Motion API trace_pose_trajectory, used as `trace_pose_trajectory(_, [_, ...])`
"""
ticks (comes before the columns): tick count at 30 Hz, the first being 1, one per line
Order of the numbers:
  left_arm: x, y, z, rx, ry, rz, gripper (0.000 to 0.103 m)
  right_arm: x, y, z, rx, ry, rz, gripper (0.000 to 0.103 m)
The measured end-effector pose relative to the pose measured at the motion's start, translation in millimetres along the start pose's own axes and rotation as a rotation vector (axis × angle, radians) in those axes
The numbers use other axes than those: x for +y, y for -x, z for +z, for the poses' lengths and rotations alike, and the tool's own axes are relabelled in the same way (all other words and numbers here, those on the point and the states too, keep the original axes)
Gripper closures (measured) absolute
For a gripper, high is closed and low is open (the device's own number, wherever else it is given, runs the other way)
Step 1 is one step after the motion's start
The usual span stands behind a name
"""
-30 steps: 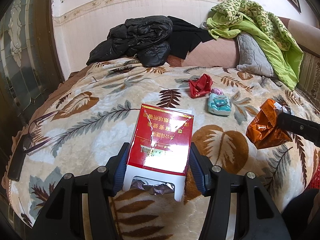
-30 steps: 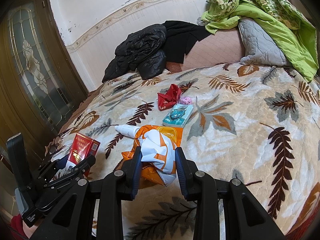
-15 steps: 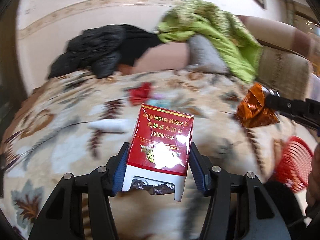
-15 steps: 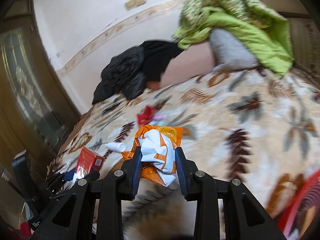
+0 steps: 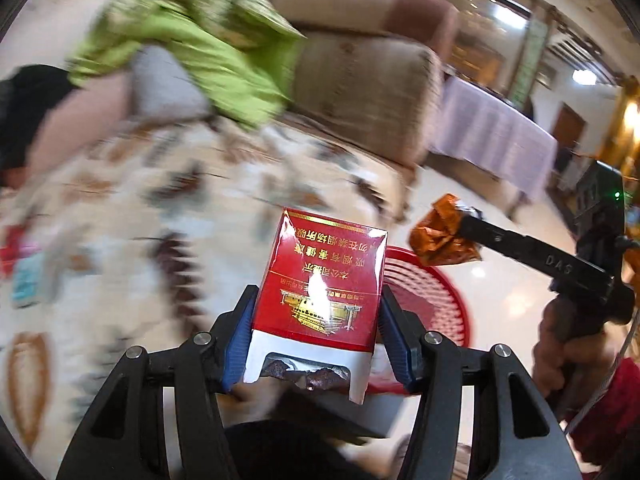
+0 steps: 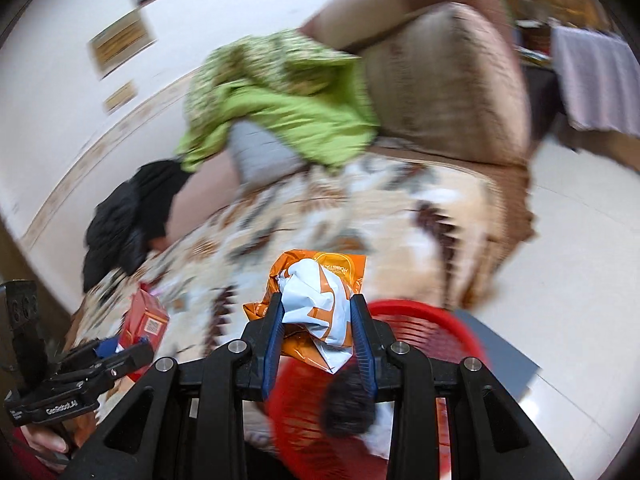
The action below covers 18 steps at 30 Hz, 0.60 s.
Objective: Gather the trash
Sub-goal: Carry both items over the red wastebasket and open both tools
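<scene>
Your left claw (image 5: 318, 332) is clamped on a red cigarette pack (image 5: 320, 280), blue pads pressed to both long sides. The pack stands upright between the fingers, torn white end nearest the camera, crumpled foil showing in the opening.

Just past the pack and to the right of your left claw sits the red mesh basket (image 5: 432, 292) on the pale tiled floor; the pack hides part of its near rim. The pack looks to be over the basket's left edge, though how high above cannot be told.

Your right claw (image 6: 318, 320) is gripping a crumpled orange and white wrapper (image 6: 320, 300), pinched tight between the blue pads. The wrapper bulges above and below the fingers. Directly beneath and ahead of this claw is the red basket's rim (image 6: 420, 308), with something dark and something white inside it, too blurred to name.

From the left camera, the right claw comes in from the right side, the wrapper at its tip above the basket's far rim.

Left of both claws: the leaf-print blanket (image 5: 120, 220) on the bed, badly blurred. Small bits lie on it at far left, one red, one teal. Beyond, a green quilt (image 6: 280, 108) heaped against a brown sofa arm (image 6: 448, 80).
</scene>
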State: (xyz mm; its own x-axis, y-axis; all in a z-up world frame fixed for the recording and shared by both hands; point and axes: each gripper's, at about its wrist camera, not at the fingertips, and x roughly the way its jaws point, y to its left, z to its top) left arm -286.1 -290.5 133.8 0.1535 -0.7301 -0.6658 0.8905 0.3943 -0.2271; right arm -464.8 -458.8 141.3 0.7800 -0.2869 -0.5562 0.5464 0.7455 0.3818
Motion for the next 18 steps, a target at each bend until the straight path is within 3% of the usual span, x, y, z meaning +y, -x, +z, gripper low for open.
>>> trace_pose_trajectory(5, [-41,-55,6,0.123,-0.030,-0.118,0.043,-28,3,-4,0.017,-0.041,-0.038,0.065])
trace_pose_trajectory(8, [-45,-66,3,0.169,-0.011,-0.115,0.037,-39,-1,-5,0.029,-0.068,-0.057,0.043])
trace_pose_trajectory(9, [-43,-65,1,0.168,-0.003,-0.117,0.037,-40,-3,-3,0.025,-0.071,-0.062,0.037])
trace_pose_trajectory(18, [13,-26,-2,0.098,0.102,-0.031,0.036,-10,-22,4,0.033,-0.044,0.012,0.037])
